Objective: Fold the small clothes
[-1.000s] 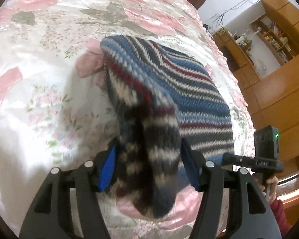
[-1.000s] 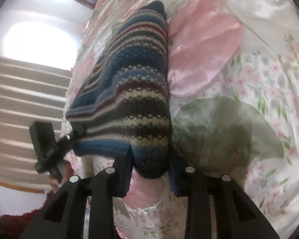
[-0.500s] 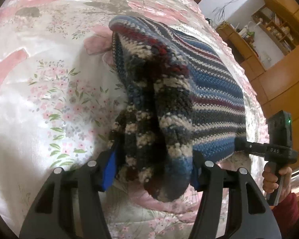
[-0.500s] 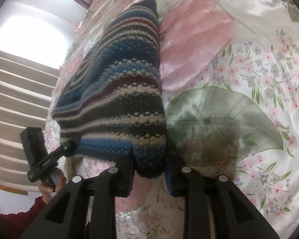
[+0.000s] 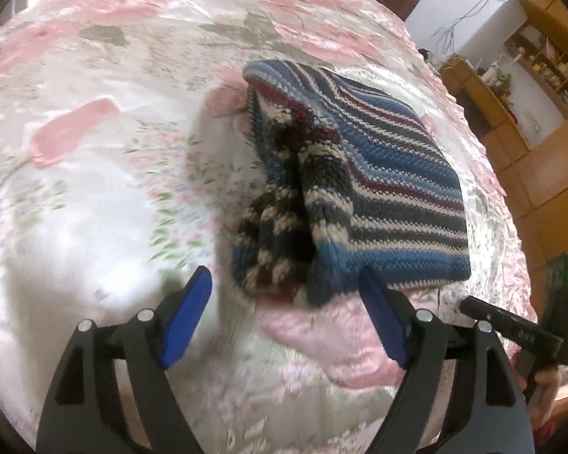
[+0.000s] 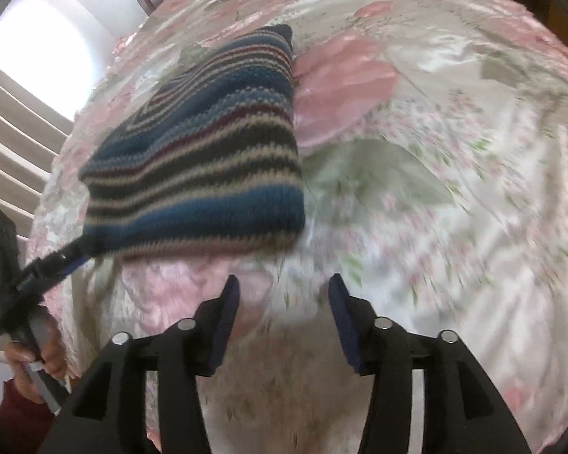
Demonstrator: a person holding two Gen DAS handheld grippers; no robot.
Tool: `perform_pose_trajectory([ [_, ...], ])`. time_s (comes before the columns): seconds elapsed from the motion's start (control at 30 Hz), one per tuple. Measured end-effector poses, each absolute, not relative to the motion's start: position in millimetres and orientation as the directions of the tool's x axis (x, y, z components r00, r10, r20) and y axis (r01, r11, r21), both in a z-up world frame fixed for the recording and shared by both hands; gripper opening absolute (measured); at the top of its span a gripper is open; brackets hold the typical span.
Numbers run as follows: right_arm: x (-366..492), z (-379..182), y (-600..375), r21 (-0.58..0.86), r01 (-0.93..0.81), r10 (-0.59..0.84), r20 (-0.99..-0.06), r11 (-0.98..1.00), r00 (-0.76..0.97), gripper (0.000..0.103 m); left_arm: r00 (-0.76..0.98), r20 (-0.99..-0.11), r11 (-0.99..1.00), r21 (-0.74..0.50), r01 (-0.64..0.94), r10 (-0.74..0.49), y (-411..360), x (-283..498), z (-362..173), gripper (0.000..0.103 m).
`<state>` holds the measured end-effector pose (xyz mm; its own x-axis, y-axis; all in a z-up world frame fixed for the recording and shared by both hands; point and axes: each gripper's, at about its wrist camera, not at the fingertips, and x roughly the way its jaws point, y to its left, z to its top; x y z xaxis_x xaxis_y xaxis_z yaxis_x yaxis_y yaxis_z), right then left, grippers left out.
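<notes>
A small striped knit sweater (image 5: pixel 378 174) in blue, grey, cream and red lies folded on the flowered satin bedspread (image 5: pixel 94 189). Its bunched sleeve (image 5: pixel 284 227) rests along the left side. My left gripper (image 5: pixel 286 295) is open, just short of the sweater's near edge, with nothing between its blue pads. In the right wrist view the same sweater (image 6: pixel 208 159) lies flat ahead and to the left. My right gripper (image 6: pixel 284 302) is open too, a little back from the sweater's near right corner.
The bedspread (image 6: pixel 454 189) stretches wide to the right of the sweater. Wooden cabinets and shelves (image 5: pixel 530 75) stand beyond the bed. A hand (image 6: pixel 45 348) holds the other gripper's handle at the left; its counterpart (image 5: pixel 541 325) shows at the right edge.
Both grippers have let go of the sweater and opened. The garment has dropped flat onto the bed, and both grippers have drawn back from it.
</notes>
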<state>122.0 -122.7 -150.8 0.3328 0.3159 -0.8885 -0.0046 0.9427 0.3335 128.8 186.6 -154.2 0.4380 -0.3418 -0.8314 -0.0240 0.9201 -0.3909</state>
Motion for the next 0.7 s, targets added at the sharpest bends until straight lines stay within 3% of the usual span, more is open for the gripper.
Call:
perform_pose_trajectory([
  [0.17, 86.3, -122.1, -123.5, 0.245, 0.006, 0.224, -0.896, 0.969, 0.383, 0.079, 0.428, -0.861, 0.944, -0.326, -0.052, -0.274, 185.2, 107.9, -134.6, 0.082],
  [0.4, 53.7, -75.0, -115.0, 0.166, -0.001, 0.148, -0.875, 0.986, 0.461, 0.100, 0.451, -0.871, 0.966, -0.249, -0.068, -0.193, 188.8, 72.5, -101.5, 0.084],
  [0.7, 26.9, -45.7, -105.7, 0.172, 0.018, 0.142, -0.861, 0.985, 0.488, 0.099, 0.501, -0.856, 0.985, -0.167, -0.031, -0.129, 189.3, 32.4, -62.8, 0.087],
])
